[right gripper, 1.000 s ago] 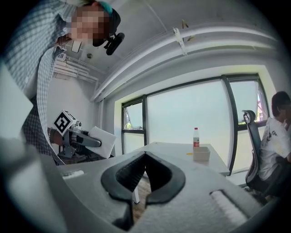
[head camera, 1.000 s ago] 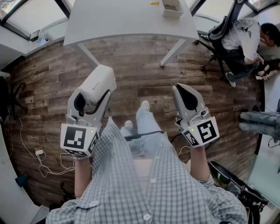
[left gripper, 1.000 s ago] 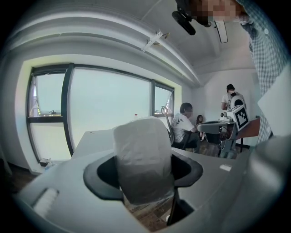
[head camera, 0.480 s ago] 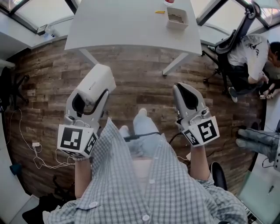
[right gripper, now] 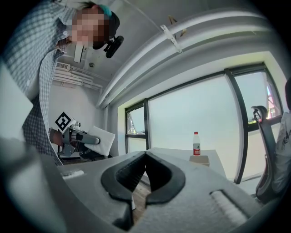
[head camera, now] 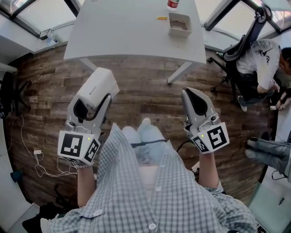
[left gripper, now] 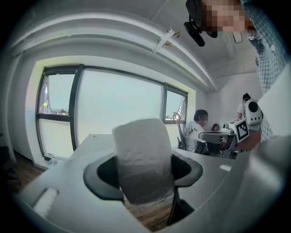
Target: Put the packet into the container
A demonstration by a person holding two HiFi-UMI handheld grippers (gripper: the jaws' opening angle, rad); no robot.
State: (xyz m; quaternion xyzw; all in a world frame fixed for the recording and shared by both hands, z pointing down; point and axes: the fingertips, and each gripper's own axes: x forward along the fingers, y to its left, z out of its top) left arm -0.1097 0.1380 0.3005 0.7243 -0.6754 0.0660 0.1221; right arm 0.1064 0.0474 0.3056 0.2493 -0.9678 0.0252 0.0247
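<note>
Nearest, the person's checked shirt (head camera: 150,191) is filling the foreground above a wood-plank floor (head camera: 145,86), with cables (head camera: 38,161) lying at the left. The left gripper (head camera: 92,105) is pinching a white packet (head camera: 99,86) in its fingers, holding it over the floor short of the desk (head camera: 127,32). The right gripper (head camera: 194,98) is keeping its fingers pressed together on nothing. Beyond, the white desk is carrying the open container (head camera: 179,25), with a bottle (head camera: 172,4) standing just behind it. Farther right, someone (head camera: 266,59) is sitting in an office chair (head camera: 243,41) near large windows (left gripper: 113,113).

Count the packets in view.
1. The packet is clamped in the left gripper, over the floor, short of the table. More could be hidden inside the container on the table.
</note>
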